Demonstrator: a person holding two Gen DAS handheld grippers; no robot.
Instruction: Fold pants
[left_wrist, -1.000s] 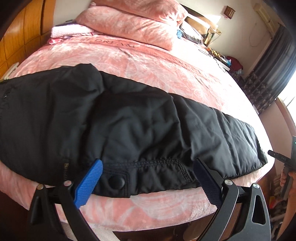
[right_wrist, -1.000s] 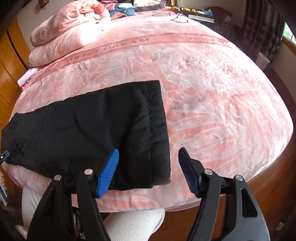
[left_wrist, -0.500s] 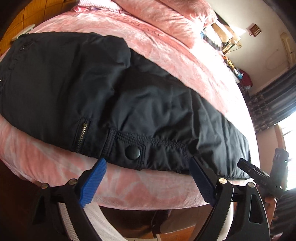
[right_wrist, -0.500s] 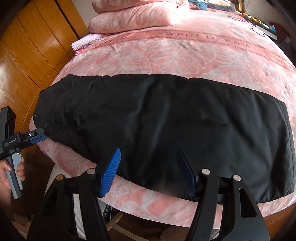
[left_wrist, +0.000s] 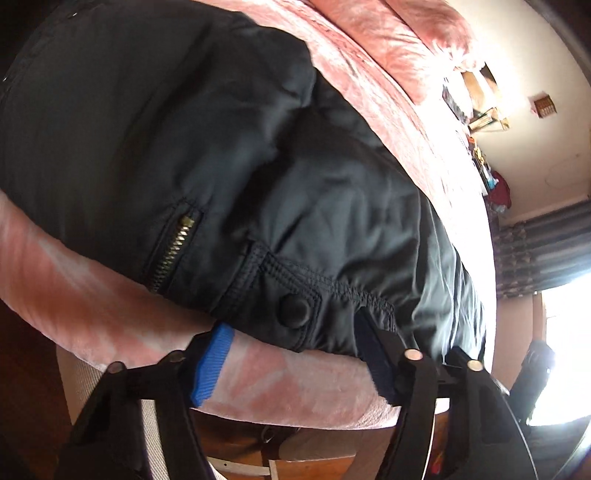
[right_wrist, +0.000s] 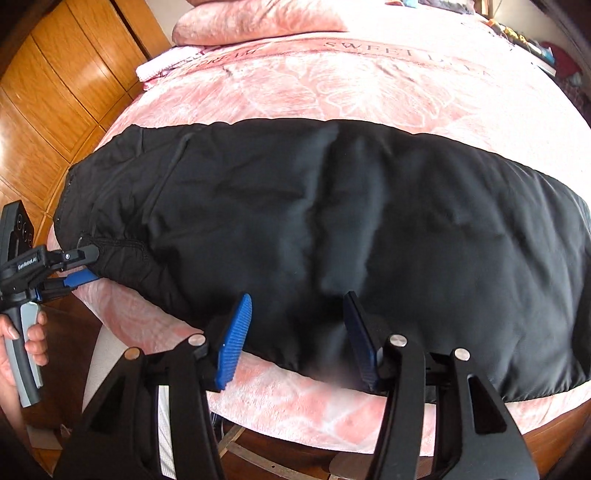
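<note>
Black padded pants (right_wrist: 332, 229) lie flat across the near edge of a pink bed (right_wrist: 332, 85), waist at the left. In the left wrist view the waistband with its snap button (left_wrist: 295, 310) and brass zipper (left_wrist: 173, 251) fills the frame. My left gripper (left_wrist: 291, 350) is open, its jaws on either side of the waistband corner at the bed's edge; it also shows in the right wrist view (right_wrist: 79, 264). My right gripper (right_wrist: 299, 332) is open around the near hem of the pants, mid-leg.
Pink pillows (right_wrist: 258, 18) and a folded pink cloth (right_wrist: 162, 66) lie at the head of the bed. Wooden wardrobe panels (right_wrist: 55, 74) stand on the left. Curtains and a bright window (left_wrist: 546, 258) are on the far right.
Both grippers have moved left along the near edge and closer to the pants. The left one has reached the waistband corner; the right one now straddles the near hem.
</note>
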